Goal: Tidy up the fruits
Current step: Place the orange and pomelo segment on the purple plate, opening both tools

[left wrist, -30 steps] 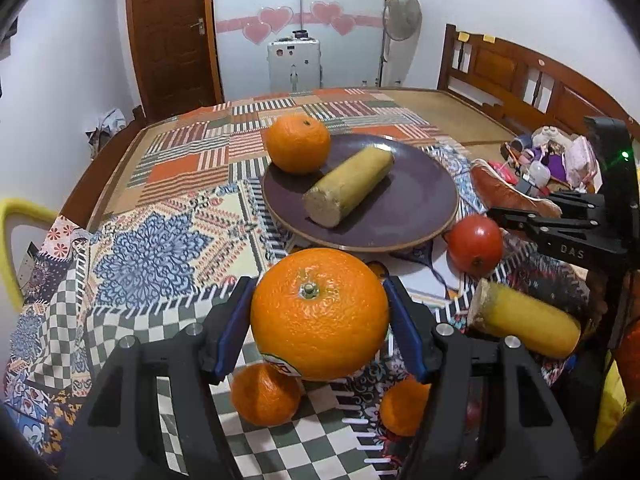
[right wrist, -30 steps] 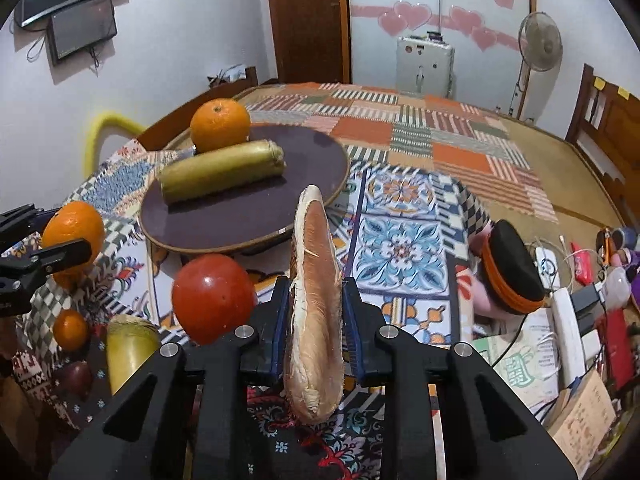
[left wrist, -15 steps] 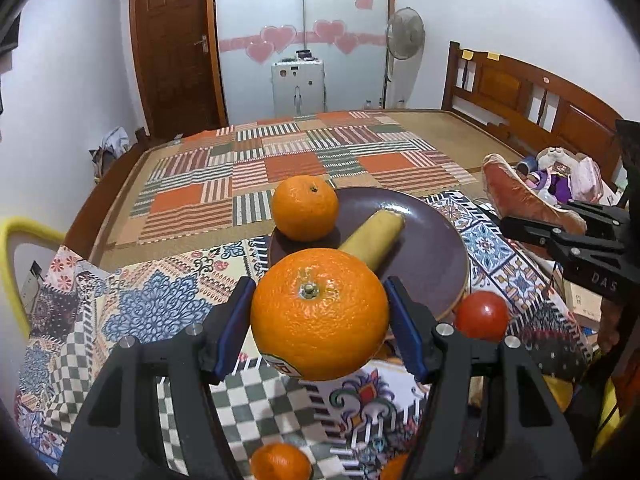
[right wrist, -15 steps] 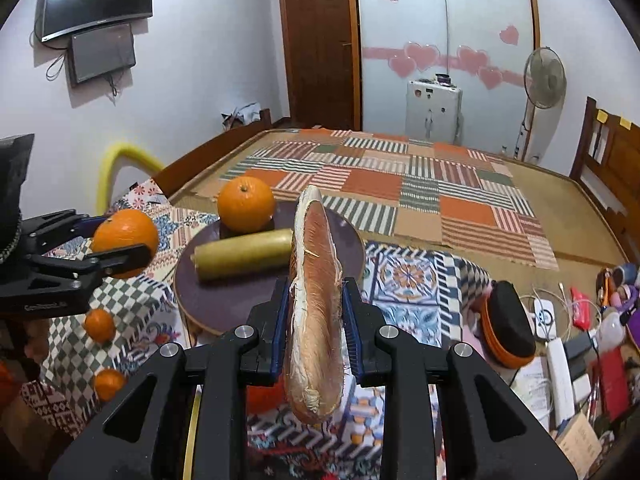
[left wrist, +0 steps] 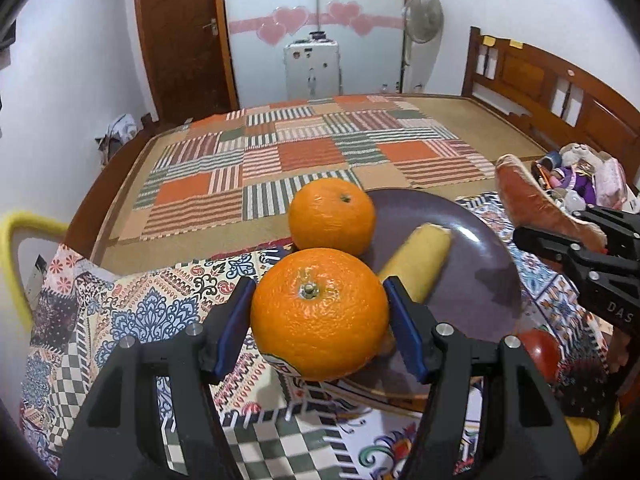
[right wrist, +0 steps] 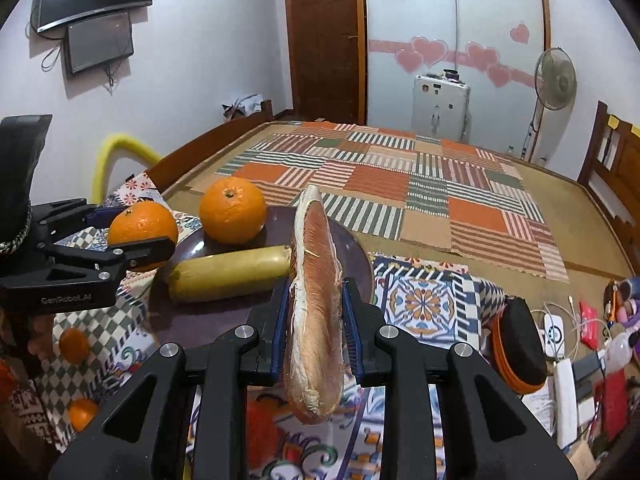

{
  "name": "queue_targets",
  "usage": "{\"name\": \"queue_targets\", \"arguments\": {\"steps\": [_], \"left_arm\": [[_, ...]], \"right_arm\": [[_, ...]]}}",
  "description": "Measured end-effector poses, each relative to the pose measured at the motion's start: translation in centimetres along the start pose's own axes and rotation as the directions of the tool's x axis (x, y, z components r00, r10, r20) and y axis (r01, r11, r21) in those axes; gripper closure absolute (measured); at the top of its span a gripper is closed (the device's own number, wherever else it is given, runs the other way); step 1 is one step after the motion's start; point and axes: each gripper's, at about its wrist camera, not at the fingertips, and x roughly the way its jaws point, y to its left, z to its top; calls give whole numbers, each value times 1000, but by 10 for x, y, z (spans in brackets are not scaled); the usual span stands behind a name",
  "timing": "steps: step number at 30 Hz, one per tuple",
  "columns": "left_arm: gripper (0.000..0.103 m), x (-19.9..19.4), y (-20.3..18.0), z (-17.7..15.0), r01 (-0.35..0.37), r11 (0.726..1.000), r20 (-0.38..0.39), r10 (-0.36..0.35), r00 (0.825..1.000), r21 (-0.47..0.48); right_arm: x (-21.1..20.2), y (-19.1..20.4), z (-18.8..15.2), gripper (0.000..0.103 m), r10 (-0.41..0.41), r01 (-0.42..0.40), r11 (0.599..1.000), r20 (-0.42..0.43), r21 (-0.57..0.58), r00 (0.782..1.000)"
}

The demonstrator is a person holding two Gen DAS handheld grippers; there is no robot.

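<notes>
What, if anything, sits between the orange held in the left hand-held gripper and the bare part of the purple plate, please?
Nothing blocks it. The held orange is at the plate's near rim; another orange and a yellow cylinder fill the left part.

A round dark purple plate point(right wrist: 356, 256) sits on the patterned patchwork cloth point(right wrist: 424, 300) spread over the near end of the bed. On the plate, a large orange point(right wrist: 233, 210) lies at the far left, with a yellowish cylindrical fruit piece point(right wrist: 228, 274) just before it. A red tomato point(left wrist: 540, 350) rests on the cloth at the plate's near right edge. Two small tangerines point(right wrist: 74, 346) lie on the cloth, left of the plate in the right wrist view.
</notes>
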Motion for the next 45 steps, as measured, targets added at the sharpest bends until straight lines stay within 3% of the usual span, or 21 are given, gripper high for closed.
{"name": "queue_targets", "arguments": {"steps": [7, 18, 25, 35, 37, 41, 45], "left_arm": [[38, 13, -3, 4, -11, 999, -16, 12, 1000, 30], [38, 23, -15, 8, 43, 998, -52, -41, 998, 46], [38, 35, -24, 6, 53, 995, -123, -42, 992, 80], [37, 40, -19, 9, 59, 997, -145, -51, 988, 48], [34, 39, -20, 9, 48, 998, -136, -41, 990, 51], [18, 31, -21, 12, 14, 998, -85, -8, 996, 62], [17, 28, -21, 13, 20, 998, -74, -15, 997, 65]], "right_arm": [[14, -5, 5, 80, -18, 18, 1000, -23, -10, 1000], [37, -3, 15, 80, -27, 26, 1000, -84, -17, 996], [52, 4, 19, 80, -14, 10, 999, -128, -34, 992], [64, 12, 22, 80, -4, -4, 999, -160, -54, 987], [65, 13, 21, 80, -1, -7, 999, -167, -51, 986], [67, 14, 20, 79, -5, -5, 998, -175, -55, 985], [67, 14, 20, 79, -8, -1, 999, -178, -49, 984]]}}
